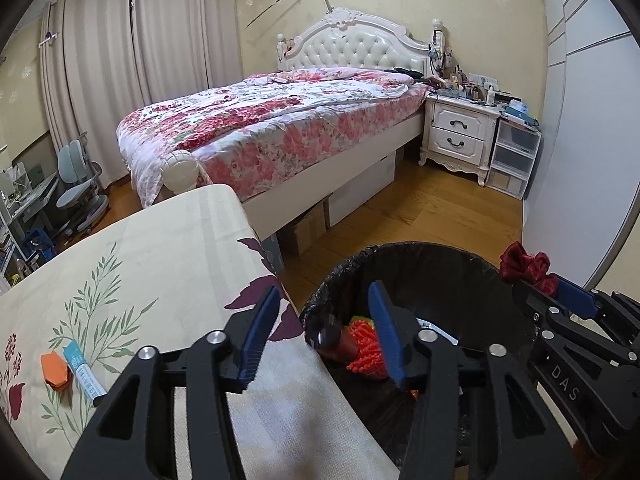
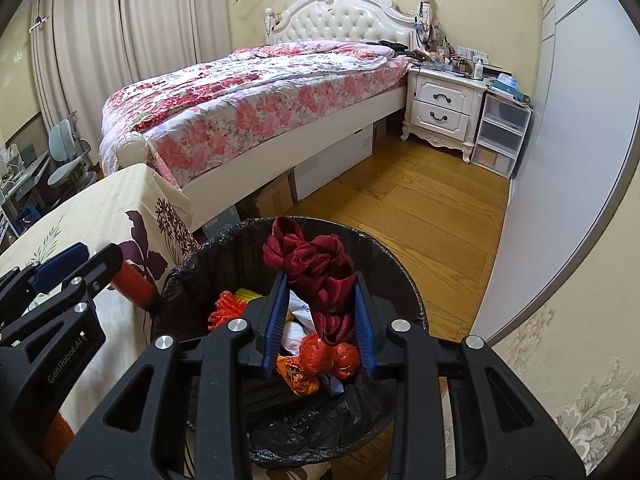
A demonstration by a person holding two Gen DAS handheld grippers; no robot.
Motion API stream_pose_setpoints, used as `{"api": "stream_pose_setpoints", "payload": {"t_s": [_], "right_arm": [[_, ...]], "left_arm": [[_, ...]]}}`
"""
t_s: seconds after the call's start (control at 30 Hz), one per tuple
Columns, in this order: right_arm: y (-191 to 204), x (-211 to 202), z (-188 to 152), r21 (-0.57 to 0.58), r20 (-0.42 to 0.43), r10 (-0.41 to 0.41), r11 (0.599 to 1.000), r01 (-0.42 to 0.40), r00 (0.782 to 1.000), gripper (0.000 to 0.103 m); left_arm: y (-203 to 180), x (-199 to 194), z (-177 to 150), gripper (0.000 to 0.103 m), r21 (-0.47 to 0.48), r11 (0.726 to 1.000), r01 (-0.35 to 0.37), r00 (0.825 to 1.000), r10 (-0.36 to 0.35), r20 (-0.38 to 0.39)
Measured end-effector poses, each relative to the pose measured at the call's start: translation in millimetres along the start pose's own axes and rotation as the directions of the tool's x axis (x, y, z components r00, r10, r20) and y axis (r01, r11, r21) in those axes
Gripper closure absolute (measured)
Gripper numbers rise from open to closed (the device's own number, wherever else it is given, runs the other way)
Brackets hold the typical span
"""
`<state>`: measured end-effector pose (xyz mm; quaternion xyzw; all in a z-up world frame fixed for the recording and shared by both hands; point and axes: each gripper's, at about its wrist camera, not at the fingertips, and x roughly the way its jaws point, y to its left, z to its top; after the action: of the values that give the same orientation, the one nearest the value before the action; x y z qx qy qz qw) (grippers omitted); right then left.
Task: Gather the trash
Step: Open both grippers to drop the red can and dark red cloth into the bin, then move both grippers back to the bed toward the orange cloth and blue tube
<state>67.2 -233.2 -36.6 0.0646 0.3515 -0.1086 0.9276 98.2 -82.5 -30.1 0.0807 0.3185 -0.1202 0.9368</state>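
Left gripper (image 1: 324, 336) jaws spread w/ nothing between, over round black-lined trash bin (image 1: 472, 252), right gripper (image 2: 322, 320) w/ crumpled dark red fabric bow (image 2: 320, 268) between its blue pads, can't tell if pinching, orange folded paper (image 1: 56, 372) on floral tablecloth (image 1: 160, 248).

A bedroom in a home; a big bed (image 1: 280, 120) with flowery covers; a nightstand (image 1: 460, 136); long curtains (image 1: 132, 40).

The trash bin (image 2: 404, 280) stands on the floor just right of the cloth-covered table (image 1: 168, 240); the bed (image 1: 280, 128) lies behind it, the nightstand (image 1: 456, 136) beyond.
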Motion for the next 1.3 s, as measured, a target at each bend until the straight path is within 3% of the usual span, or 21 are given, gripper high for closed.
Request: {"api": "stream_pose_setpoints", "payload": {"t_s": [0.1, 0.2, 0.33, 0.57, 0.97, 1.3], "right_arm": [[-0.1, -0.4, -0.2, 0.004, 0.006, -0.008, 1.000, 0.008, 1.000, 0.057], [-2.0, -1.4, -0.3, 0.008, 0.009, -0.019, 1.000, 0.019, 1.000, 0.055], [-4.5, -4.2, -0.2, 0.012, 0.019, -0.032, 0.999, 0.032, 0.999, 0.044], [-7.5, -9.6, 2.0, 0.032, 0.044, -0.068, 0.997, 0.067, 0.997, 0.024], [-7.8, -20.4, 2.0, 0.045, 0.080, -0.114, 0.993, 0.110, 0.990, 0.009], [1.9, -28.0, -2.1, 0.027, 0.076, -0.129, 0.992, 0.127, 0.989, 0.005]], "left_arm": [[0.1, -1.6, -0.1, 0.031, 0.004, 1.000, -0.017, 1.000, 0.017, 0.013], [2.0, -2.5, 0.1, 0.028, 0.001, 1.000, -0.027, 0.999, 0.027, 0.018], [7.0, -2.4, 2.0, 0.023, -0.014, 0.999, -0.039, 0.999, 0.039, 0.019], [10.9, -8.1, 3.5, 0.018, -0.022, 0.998, -0.060, 0.997, 0.061, 0.037], [22.9, -17.8, 2.5, 0.016, -0.050, 0.993, -0.110, 0.993, 0.112, 0.037], [43.0, -32.4, -5.8, 0.015, -0.082, 0.988, -0.135, 0.990, 0.137, 0.022]]}}
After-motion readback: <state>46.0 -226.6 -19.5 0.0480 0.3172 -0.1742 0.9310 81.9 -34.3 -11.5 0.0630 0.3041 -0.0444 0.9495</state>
